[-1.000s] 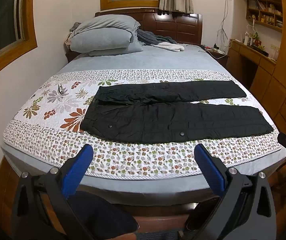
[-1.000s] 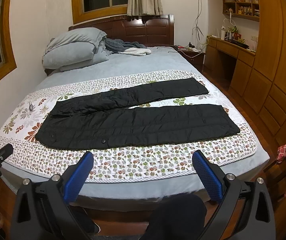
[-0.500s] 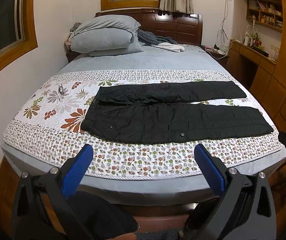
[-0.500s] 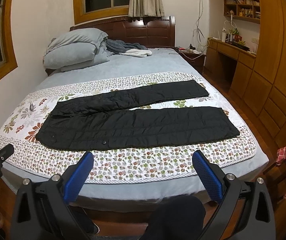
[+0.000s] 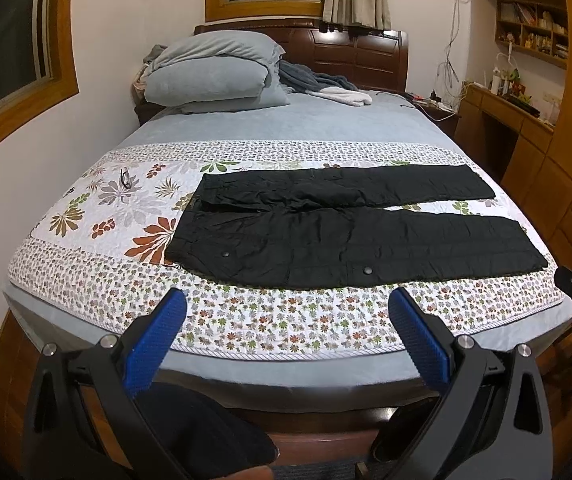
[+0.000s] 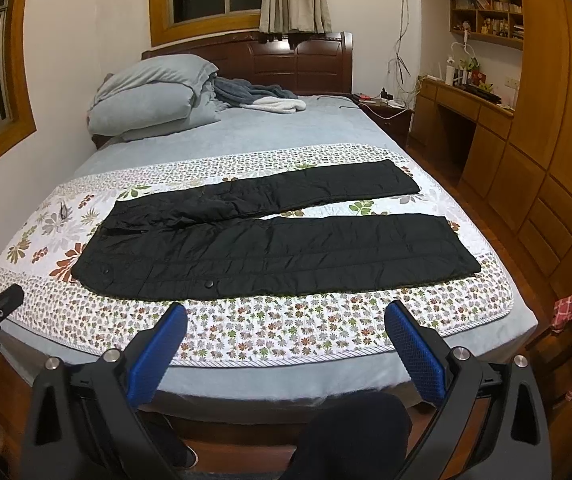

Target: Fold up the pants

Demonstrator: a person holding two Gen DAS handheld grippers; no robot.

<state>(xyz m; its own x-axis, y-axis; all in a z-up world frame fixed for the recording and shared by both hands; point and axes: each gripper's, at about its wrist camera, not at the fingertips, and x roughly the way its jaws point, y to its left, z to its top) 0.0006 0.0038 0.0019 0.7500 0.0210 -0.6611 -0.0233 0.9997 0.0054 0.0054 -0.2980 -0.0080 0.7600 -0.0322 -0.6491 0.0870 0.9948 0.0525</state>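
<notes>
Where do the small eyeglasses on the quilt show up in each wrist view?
Left wrist: the eyeglasses lie upper left on the floral quilt, left of the black pants waistband.
Right wrist: the eyeglasses lie far left, beyond the waistband.
Shared landmark: the stacked grey pillows at the headboard.

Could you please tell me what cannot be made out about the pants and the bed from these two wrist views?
- The small dark object on the floral quilt, left of the black pants: too small to identify in either view.
- The pants' underside: hidden, since they lie flat.
- The bed's near edge, left wrist view: partly blocked by the left gripper.
- Same in the right wrist view, behind the right gripper.
</notes>
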